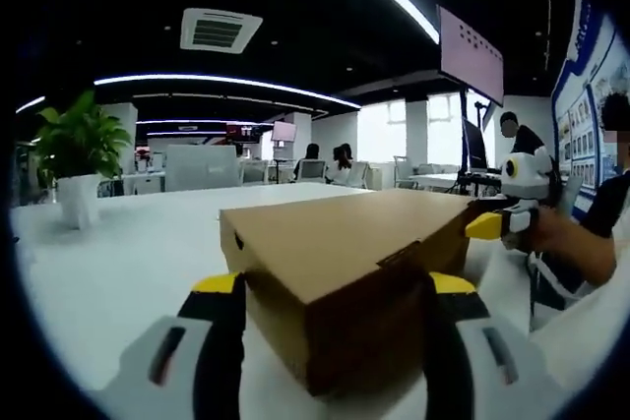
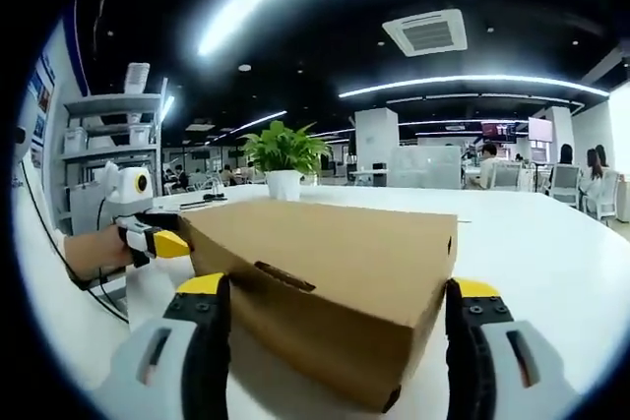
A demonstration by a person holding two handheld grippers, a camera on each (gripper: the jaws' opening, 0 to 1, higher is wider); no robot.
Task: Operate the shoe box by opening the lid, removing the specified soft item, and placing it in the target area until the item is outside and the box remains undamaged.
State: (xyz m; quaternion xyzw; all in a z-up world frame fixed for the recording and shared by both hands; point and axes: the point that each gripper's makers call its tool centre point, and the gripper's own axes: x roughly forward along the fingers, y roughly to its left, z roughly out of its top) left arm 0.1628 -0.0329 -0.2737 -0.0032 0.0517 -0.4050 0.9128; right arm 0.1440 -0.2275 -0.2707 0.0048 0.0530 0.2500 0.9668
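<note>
Left gripper [image 1: 335,292] and right gripper [image 2: 335,297], jaws spread wide, are straddling opposite ends of the lidded shoe box [image 1: 349,243].

Closed shoe box [image 1: 345,272] on white table [image 1: 118,272], straddled by wide-spread left gripper [image 1: 335,287] jaws

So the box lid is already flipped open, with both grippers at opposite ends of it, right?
Not quite: the lid is still closed flat on the shoe box, as the right gripper view shows. The left gripper and right gripper do sit at opposite ends of it.
</note>
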